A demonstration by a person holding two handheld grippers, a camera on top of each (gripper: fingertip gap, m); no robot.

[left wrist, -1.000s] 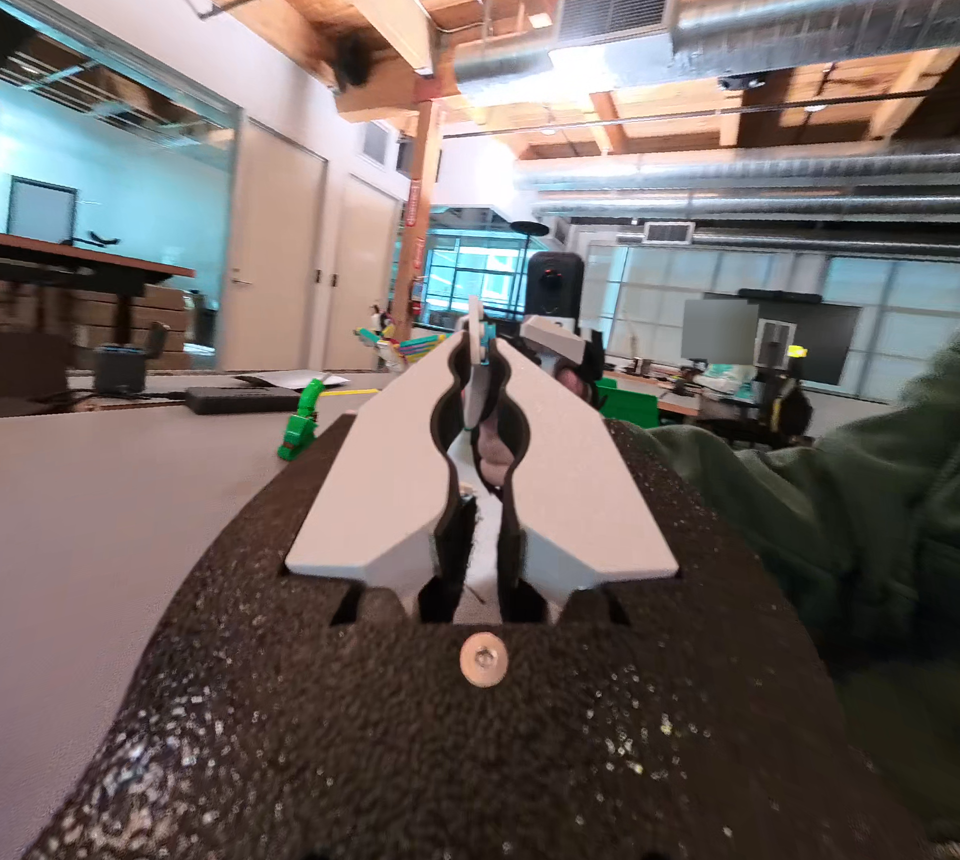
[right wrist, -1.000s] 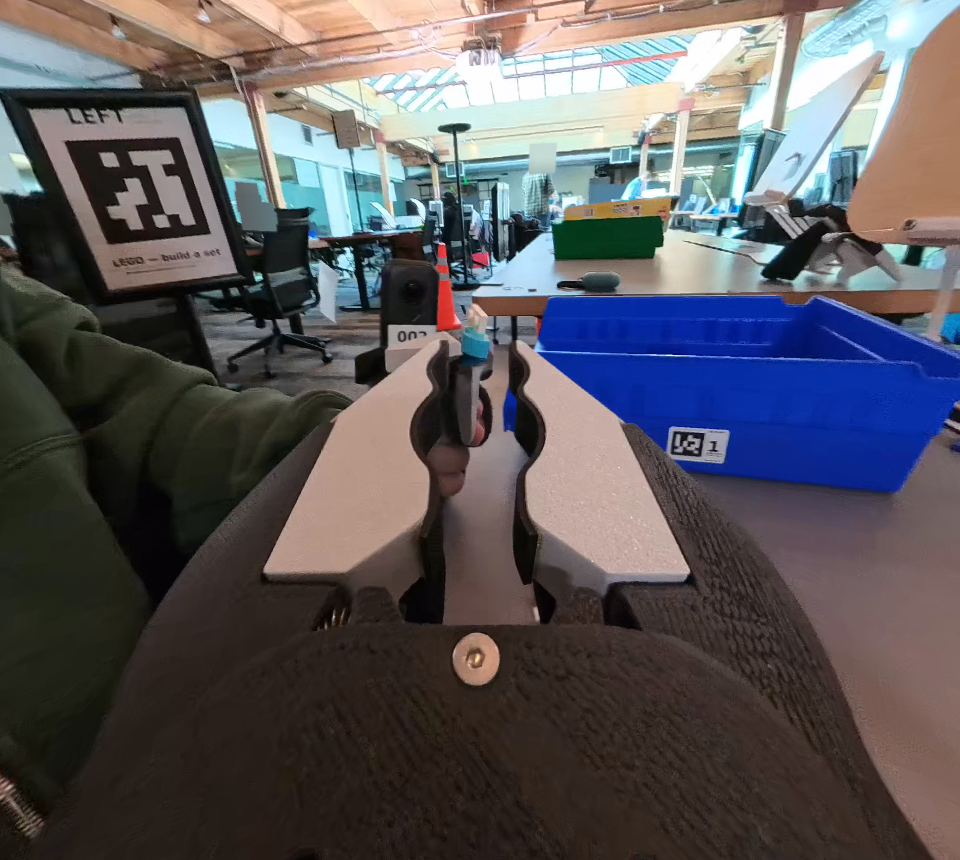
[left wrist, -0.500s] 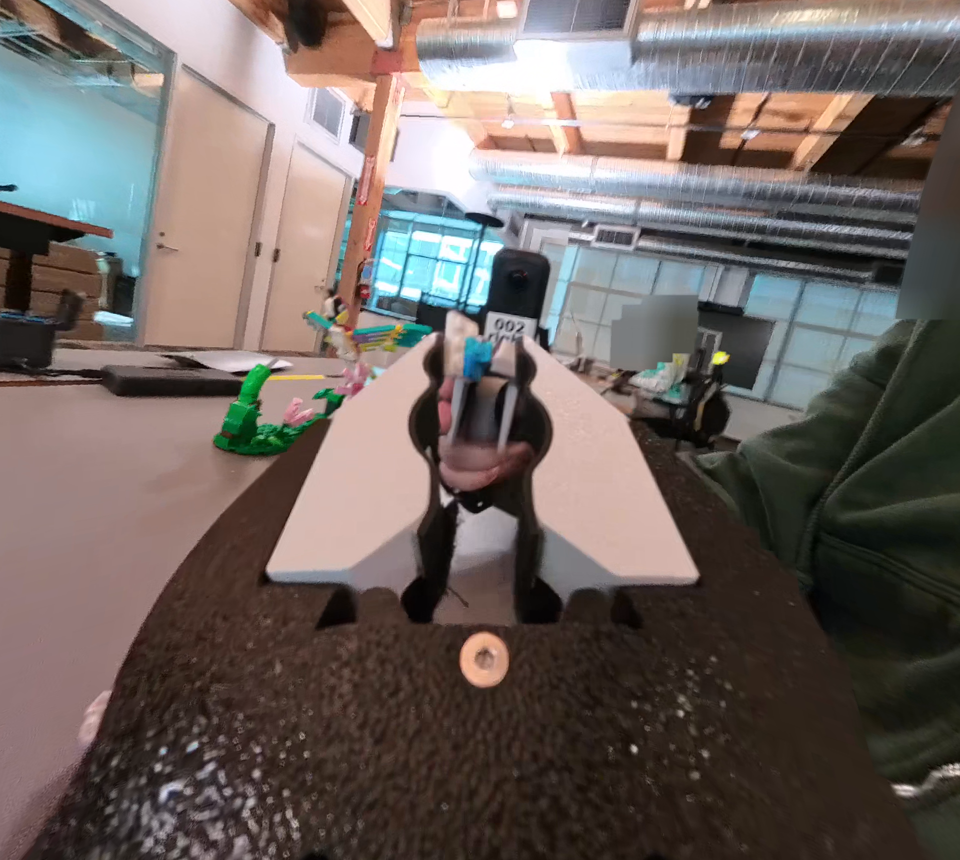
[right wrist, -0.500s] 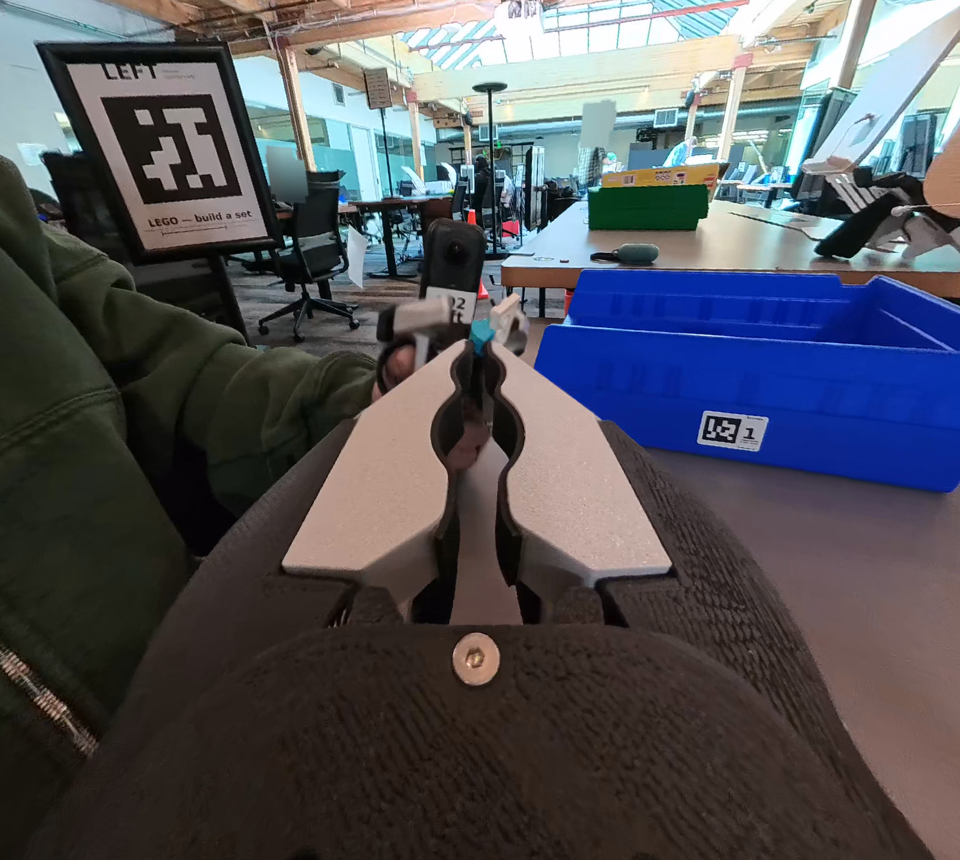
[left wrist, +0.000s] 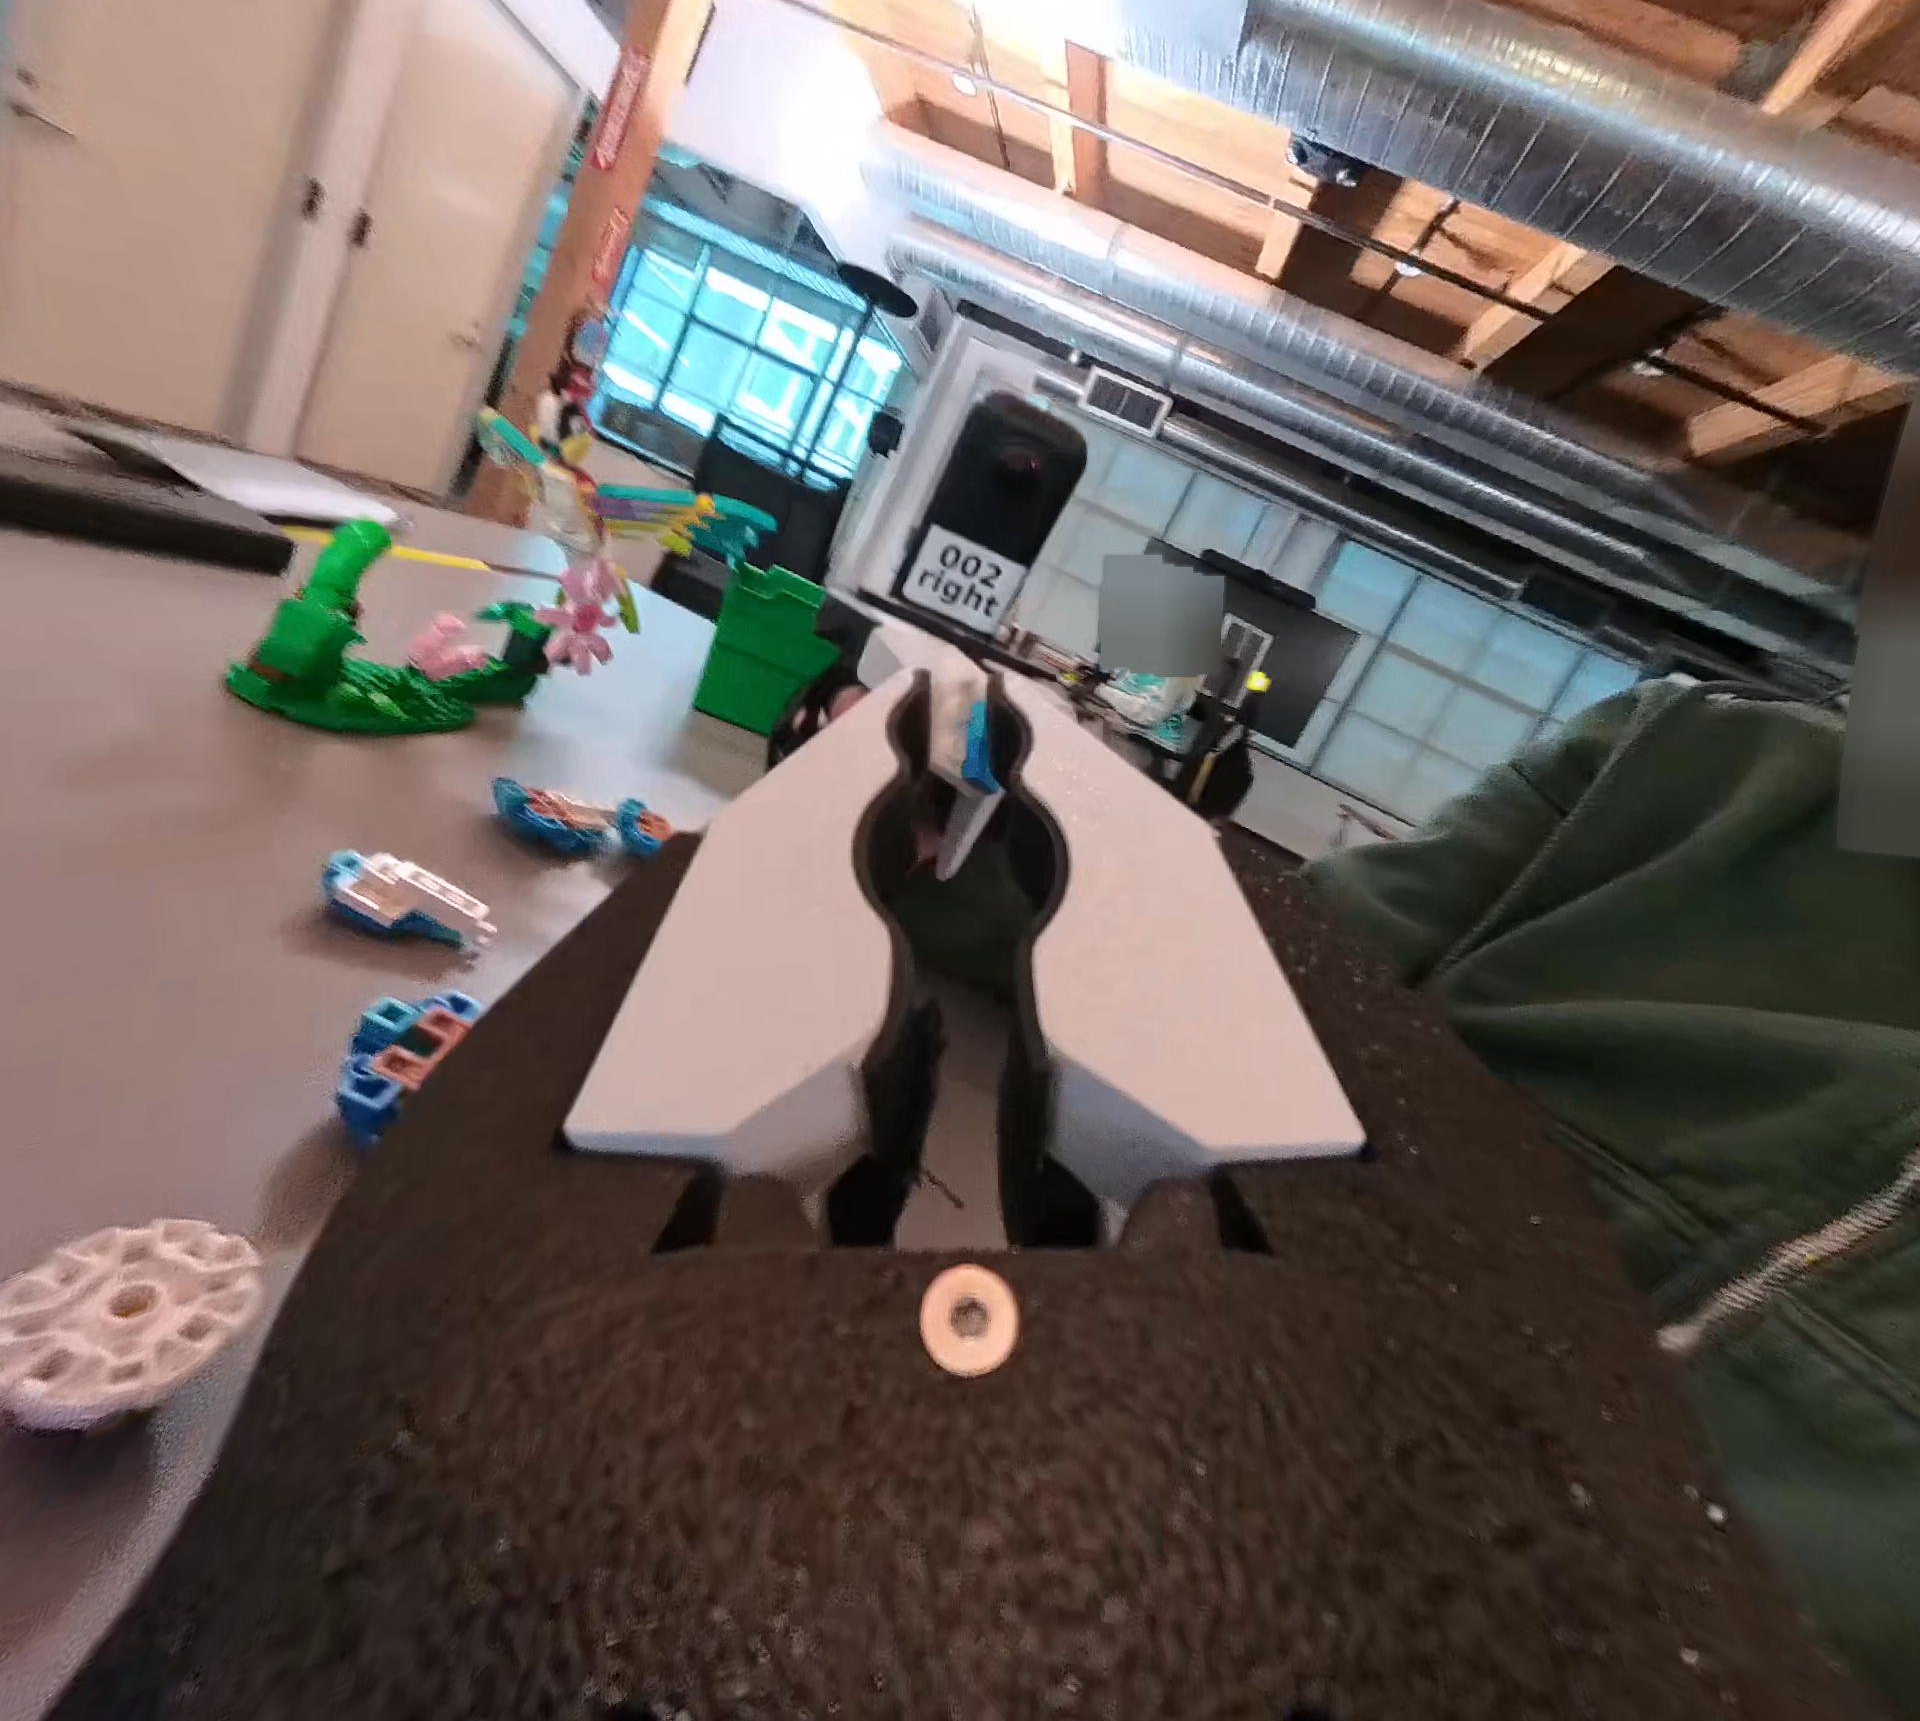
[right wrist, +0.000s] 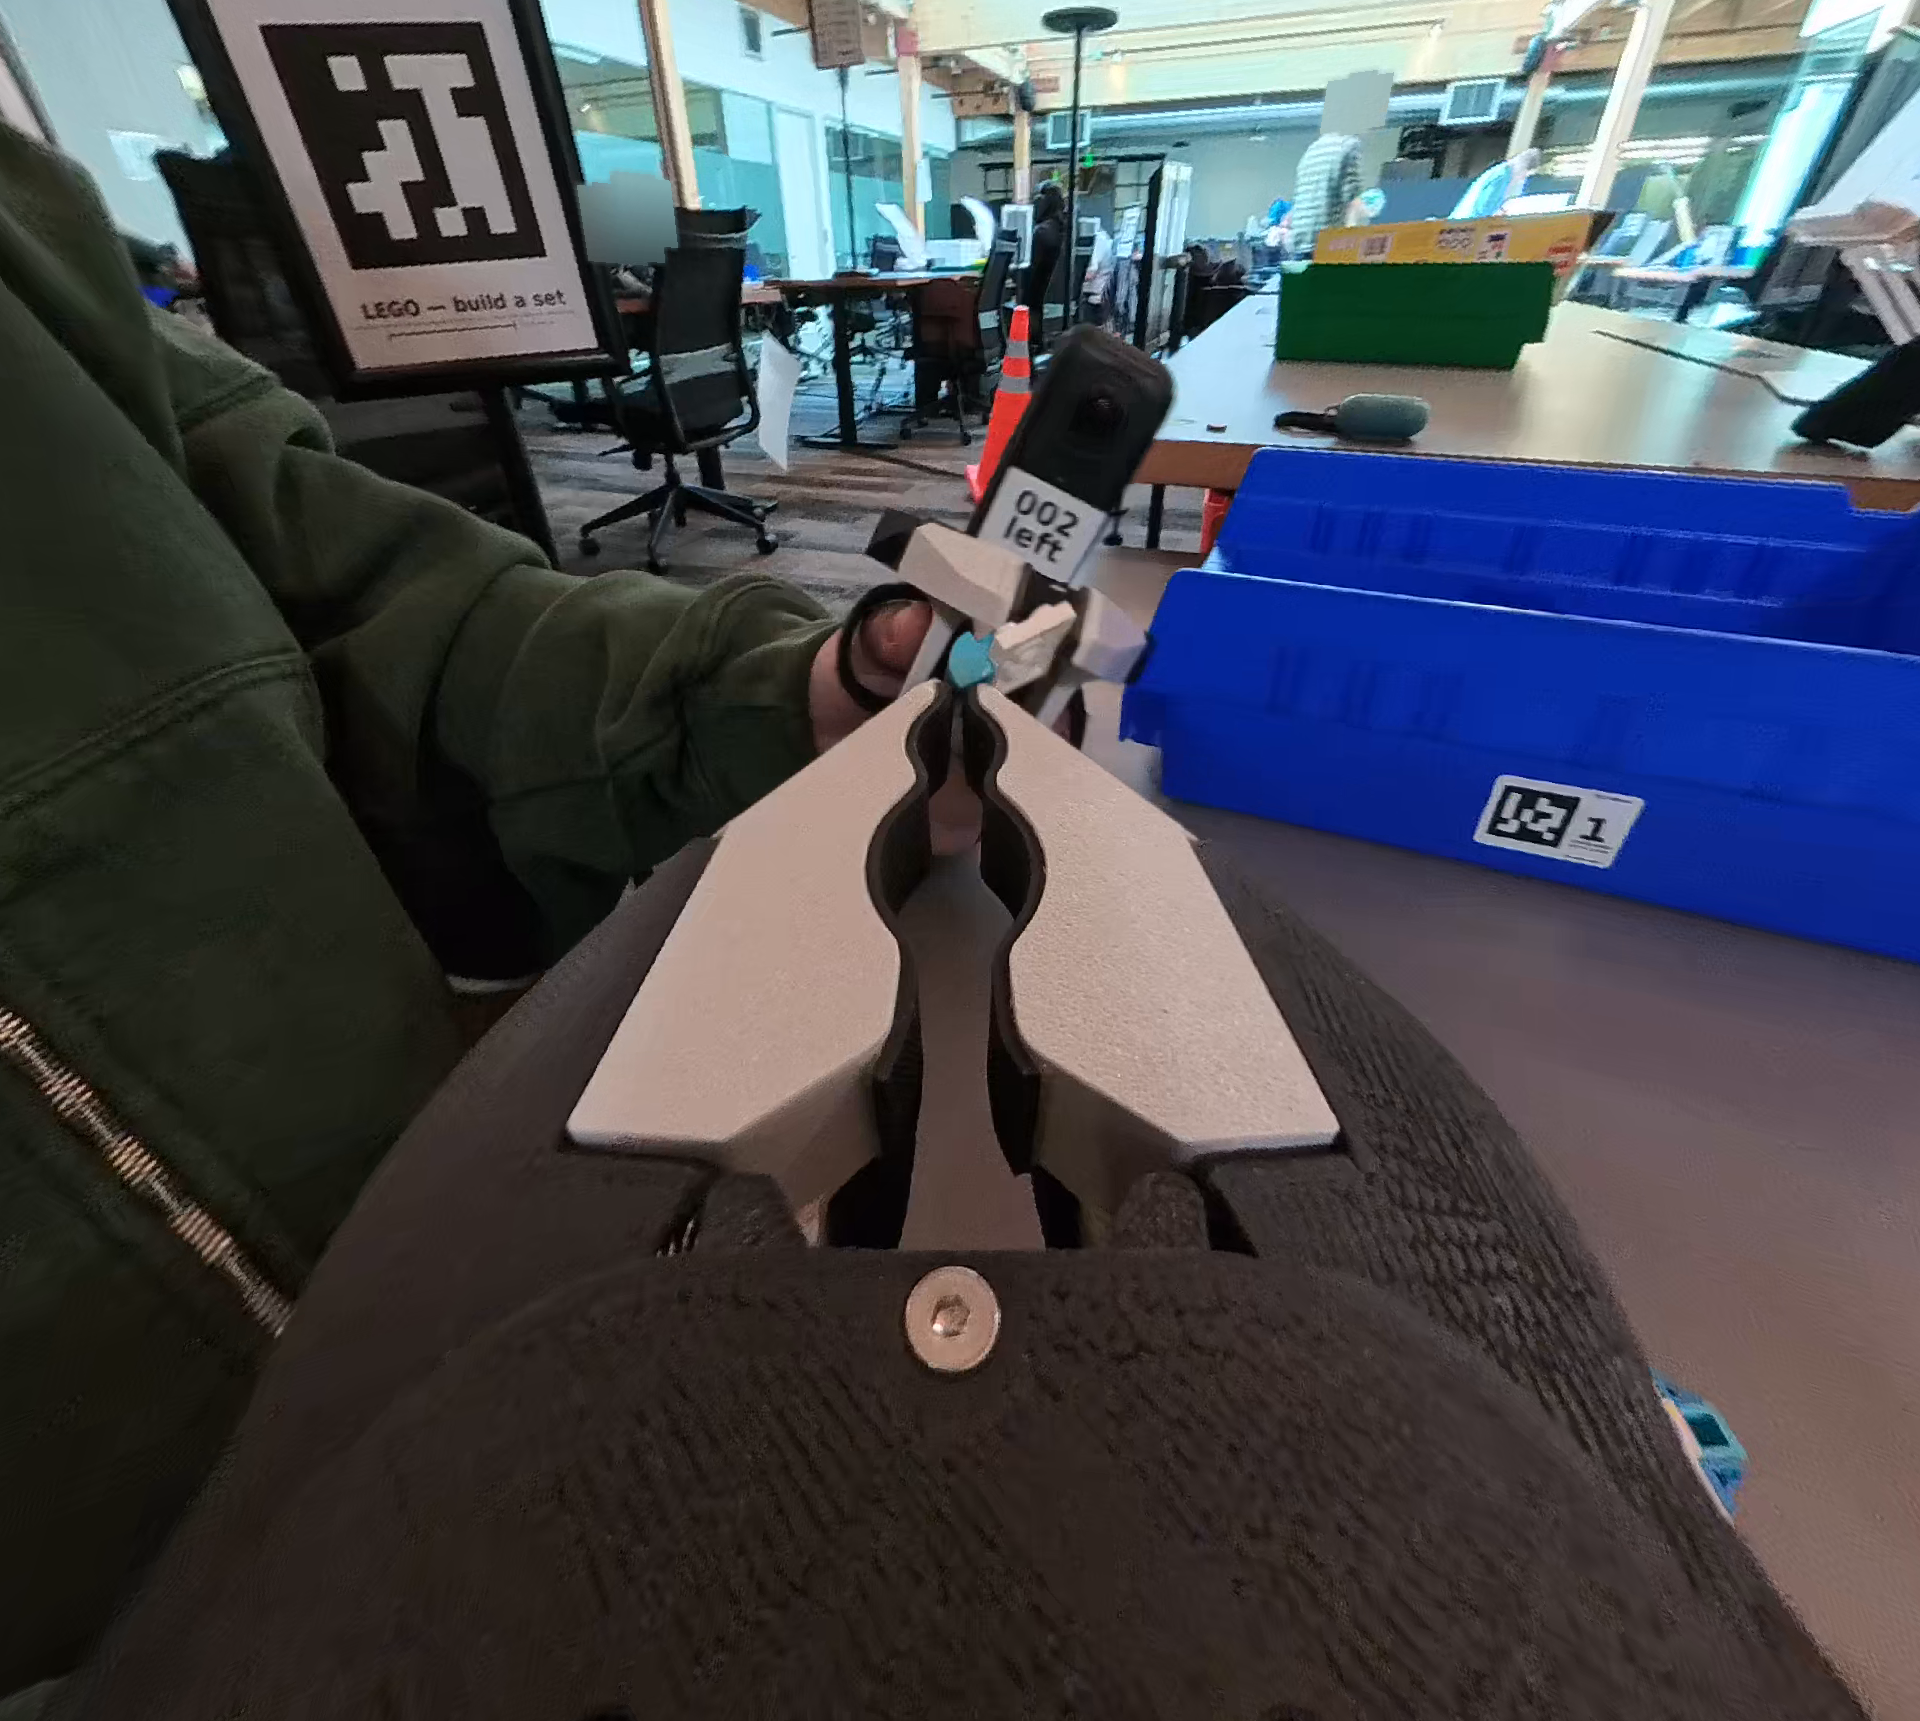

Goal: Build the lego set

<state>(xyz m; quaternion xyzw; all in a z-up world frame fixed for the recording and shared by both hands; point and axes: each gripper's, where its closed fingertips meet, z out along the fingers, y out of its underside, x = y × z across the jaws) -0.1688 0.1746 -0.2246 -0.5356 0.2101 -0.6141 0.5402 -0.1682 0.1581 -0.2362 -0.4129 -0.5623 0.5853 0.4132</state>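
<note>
My two grippers meet tip to tip above the grey table (left wrist: 135, 840). My left gripper (left wrist: 958, 703) is shut on a small white and blue brick piece (left wrist: 964, 736). In the right wrist view the left gripper (right wrist: 1023, 632) holds that white piece (right wrist: 1029, 641), with a hand (right wrist: 883, 663) behind it. My right gripper (right wrist: 961, 697) is shut on the piece's small blue part (right wrist: 971, 658). The right gripper's black camera (left wrist: 1006, 487) stands just behind the piece in the left wrist view.
On the table to the left lie a green plant model with pink flowers (left wrist: 343, 663), a green bin (left wrist: 769, 653), loose blue brick clusters (left wrist: 400, 892) and a white lattice disc (left wrist: 114, 1308). A blue bin (right wrist: 1558, 715) stands to the right. A framed marker sign (right wrist: 384, 144) stands far left. Less than 4 cm separates the two grippers' tips. The white lattice disc (left wrist: 114, 1308) is about 15 cm from both grippers' fingertips.
The right gripper has closed from open onto the blue part. The left gripper opened briefly and narrowed again. Both views have tilted, and the left now shows more of the table.
</note>
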